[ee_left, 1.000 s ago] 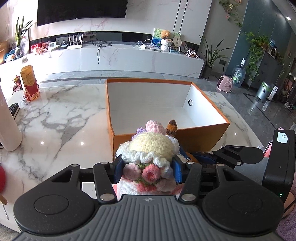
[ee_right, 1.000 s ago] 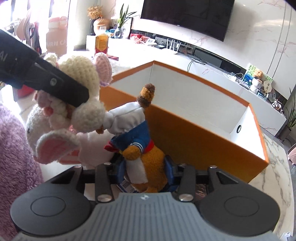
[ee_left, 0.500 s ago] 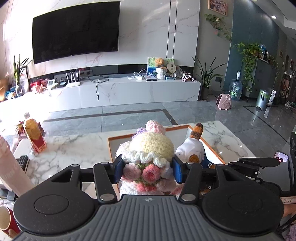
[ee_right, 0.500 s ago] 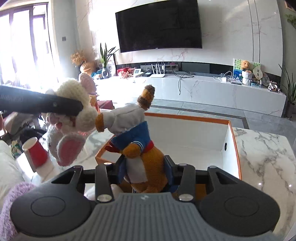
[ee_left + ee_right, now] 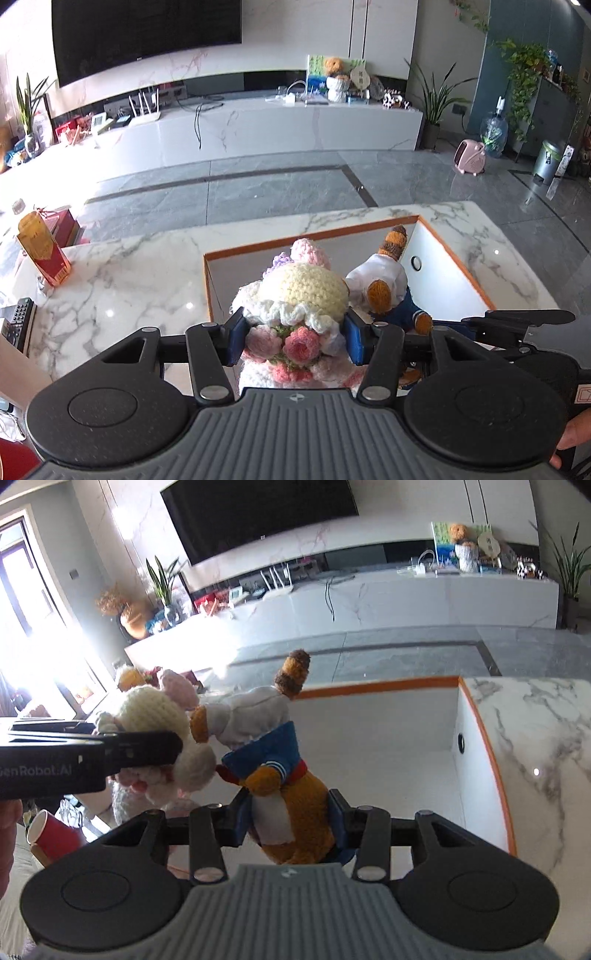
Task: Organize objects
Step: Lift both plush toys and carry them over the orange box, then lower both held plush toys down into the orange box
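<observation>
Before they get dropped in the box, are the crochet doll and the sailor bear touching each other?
Cannot tell. In both wrist views the crochet doll and the sailor bear overlap side by side; neither shows contact or a gap plainly.

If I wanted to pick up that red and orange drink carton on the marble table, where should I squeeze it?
Squeeze the drink carton around its middle, on the two flat sides, coming in level from the side nearest you. It stands upright and tall, with flat walls that the fingers can press evenly. Its top looks folded and narrow, so a grip there would probably slip. The table in front of it looks bare.
</observation>
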